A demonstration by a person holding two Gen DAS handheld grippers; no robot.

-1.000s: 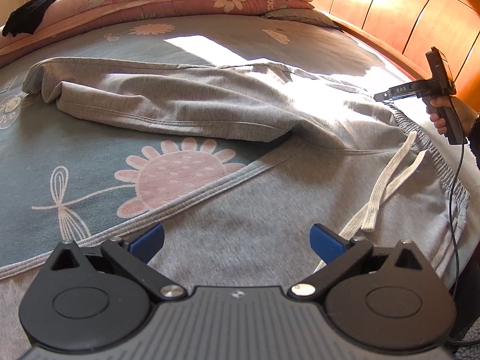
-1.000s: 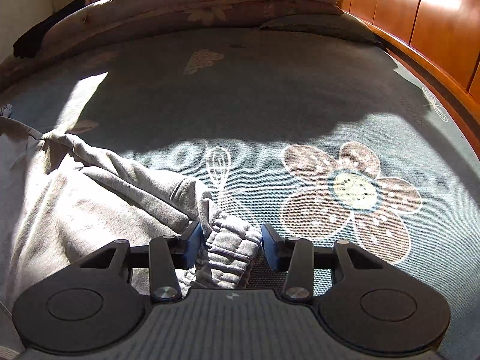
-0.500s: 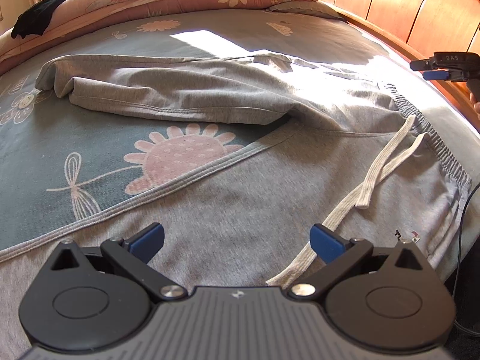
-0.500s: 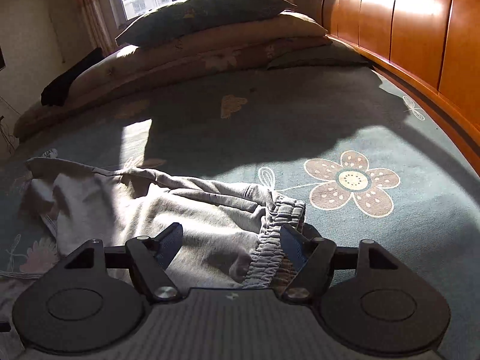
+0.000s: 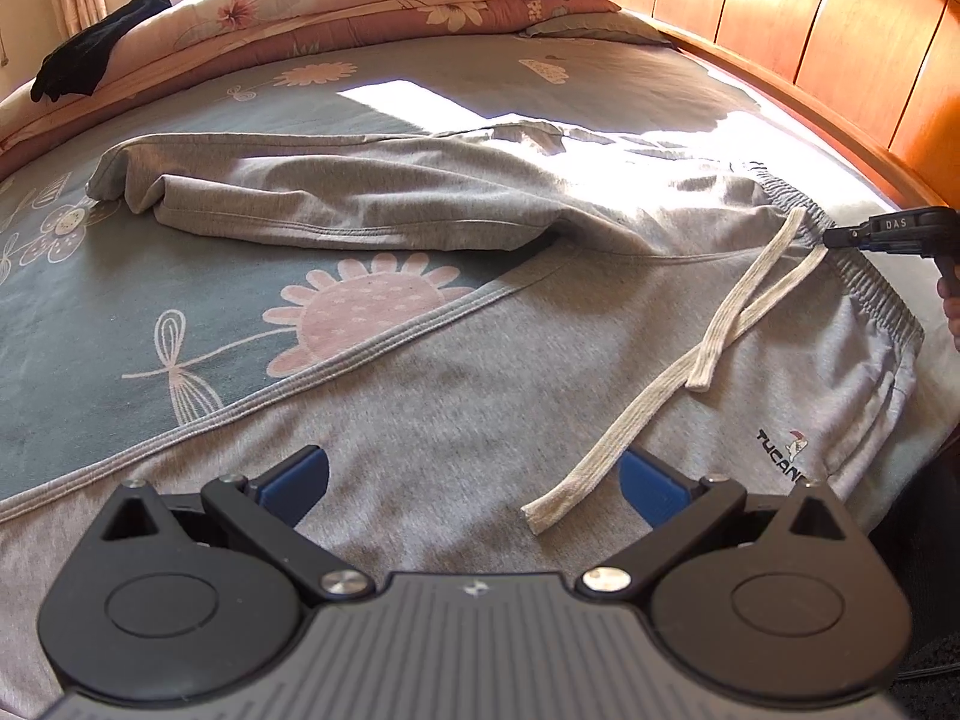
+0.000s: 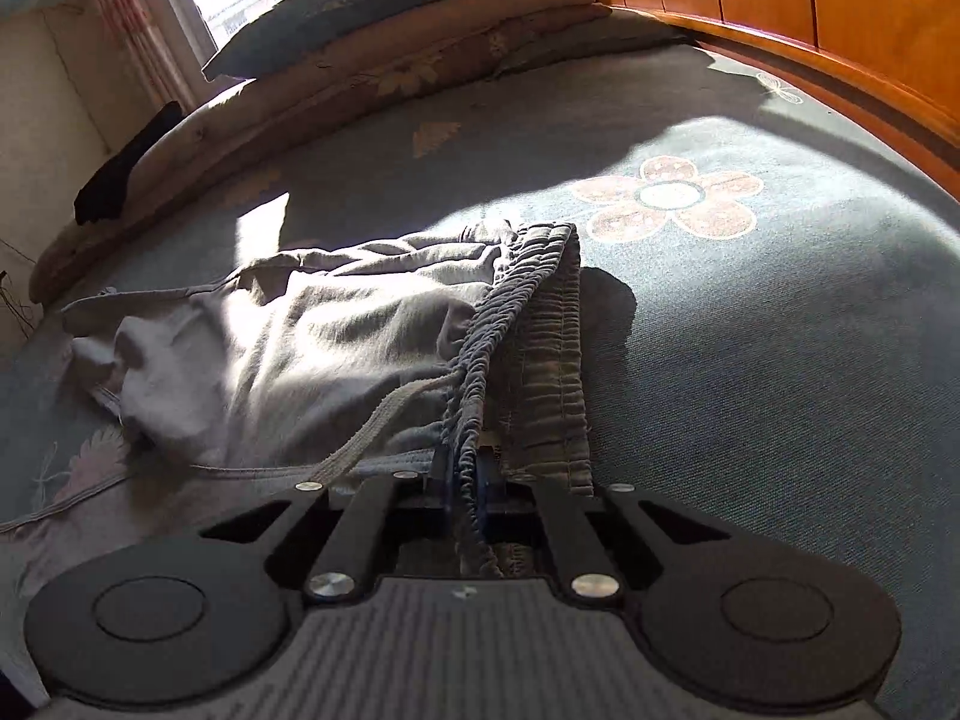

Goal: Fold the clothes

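Since half a second ago my right gripper [image 6: 462, 480] has gone from spread apart above the waistband [image 6: 540, 324] to clamped on it; a second ago it sat wide around that same elastic edge. Left camera has pulled back a bit, more of the near leg now in frame.

Grey sweatpants [image 5: 540, 360] lie spread on the bed [image 5: 150, 300], waist toward the wooden headboard [image 5: 840, 60] side, legs splayed in a V. Far leg [image 5: 330, 198] is rumpled, doubled near the cuff. Drawstring [image 5: 708, 354] trails loose across the front.

Right gripper grasps the gathered waistband, a fold of elastic pinched between the fingers. Left gripper [image 5: 474, 480] hangs released over the near leg, holding nothing.

My read: I'm in the lengthwise fold, one leg to go over the other, with the waist edge secured. Next move needs the left gripper on the near leg seam or cuff, then both lifting together so the fabric carries across flat. Watch the drawstring, it can get trapped in the fold. Far leg wants smoothing.
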